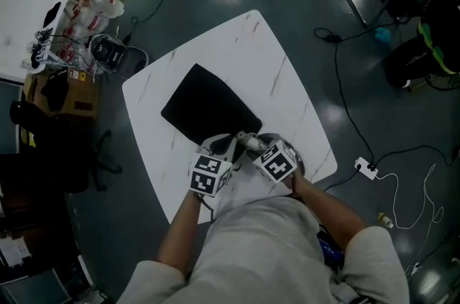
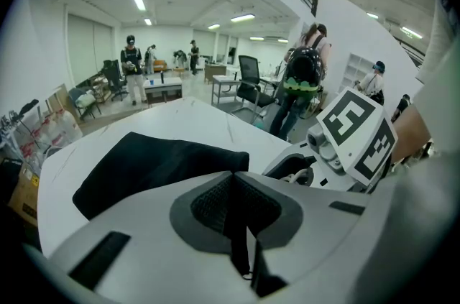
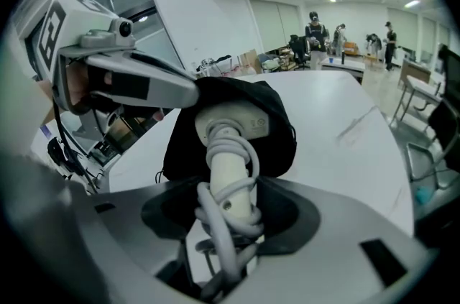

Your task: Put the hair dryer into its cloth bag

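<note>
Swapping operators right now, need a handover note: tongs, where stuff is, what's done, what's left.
Left tongs: shut on the mouth edge of the black cloth bag; the rest of the bag lies flat on the white table.
Right tongs: shut on the handle of the white hair dryer, cord wound round it.
Done: dryer head at the bag mouth, partly under the cloth.
Left: push the rest in, release both.

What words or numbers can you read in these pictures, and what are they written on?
No text here can be read for sure.
hair dryer: a small round mark with tiny print beside it, too small to read.
marker cubes: black-and-white square patterns, not letters.
cardboard box: a yellow label, too blurred to read.
</note>
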Tool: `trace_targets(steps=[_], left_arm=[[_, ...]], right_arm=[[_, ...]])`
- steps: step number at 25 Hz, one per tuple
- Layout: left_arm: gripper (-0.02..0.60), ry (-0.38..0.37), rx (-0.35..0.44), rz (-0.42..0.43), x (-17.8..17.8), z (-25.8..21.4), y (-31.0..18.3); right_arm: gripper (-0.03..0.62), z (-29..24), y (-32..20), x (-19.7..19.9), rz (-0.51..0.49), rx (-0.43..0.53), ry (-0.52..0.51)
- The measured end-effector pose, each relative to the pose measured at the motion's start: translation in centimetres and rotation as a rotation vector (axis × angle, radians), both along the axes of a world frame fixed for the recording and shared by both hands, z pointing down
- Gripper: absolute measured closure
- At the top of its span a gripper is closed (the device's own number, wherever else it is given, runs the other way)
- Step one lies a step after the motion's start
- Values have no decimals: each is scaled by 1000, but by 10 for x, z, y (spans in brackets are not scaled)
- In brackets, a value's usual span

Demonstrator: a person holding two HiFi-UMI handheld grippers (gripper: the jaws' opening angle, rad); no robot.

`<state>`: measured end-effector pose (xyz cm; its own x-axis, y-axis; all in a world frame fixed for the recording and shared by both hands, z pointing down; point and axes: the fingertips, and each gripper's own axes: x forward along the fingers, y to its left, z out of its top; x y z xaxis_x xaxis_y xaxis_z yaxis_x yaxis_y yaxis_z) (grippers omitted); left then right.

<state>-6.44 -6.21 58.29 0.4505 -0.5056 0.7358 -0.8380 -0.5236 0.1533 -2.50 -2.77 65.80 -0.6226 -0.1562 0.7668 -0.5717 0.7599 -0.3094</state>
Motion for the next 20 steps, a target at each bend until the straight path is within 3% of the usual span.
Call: trace_targets(steps=[20], left_arm=[[568,69,-7,-18,11,-3,11]], right_arm=[[355,-2,-16,-15,57,-10,-39]])
